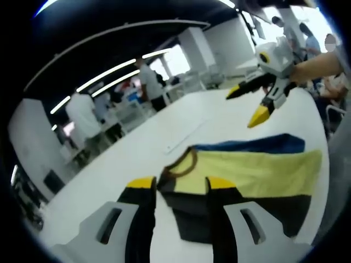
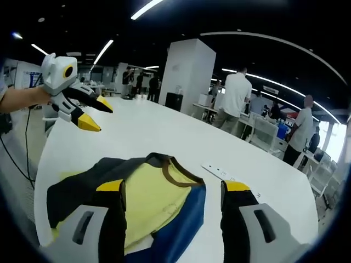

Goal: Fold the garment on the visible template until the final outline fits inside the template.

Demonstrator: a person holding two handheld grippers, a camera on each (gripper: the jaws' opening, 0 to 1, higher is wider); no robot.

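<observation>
Lying on the white table point(image 1: 126, 148): yellow, blue and dark grey fabric garment point(image 1: 247, 175), already folded to a compact strip, brown collar at nine o'clock in the left gripper view. Left gripper point(image 1: 181, 186) jaws apart, empty, above the collar end. Right gripper point(image 2: 173, 189) likewise spread, holding nothing. Template outline hard to make out; fit unconfirmed, probably one fold or a tidy-up left.

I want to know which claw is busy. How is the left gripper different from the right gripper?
The left gripper is low, its jaws apart over the shirt; the right gripper is higher above the white table, away from the shirt. Both are open, hold nothing and have yellow tips.
</observation>
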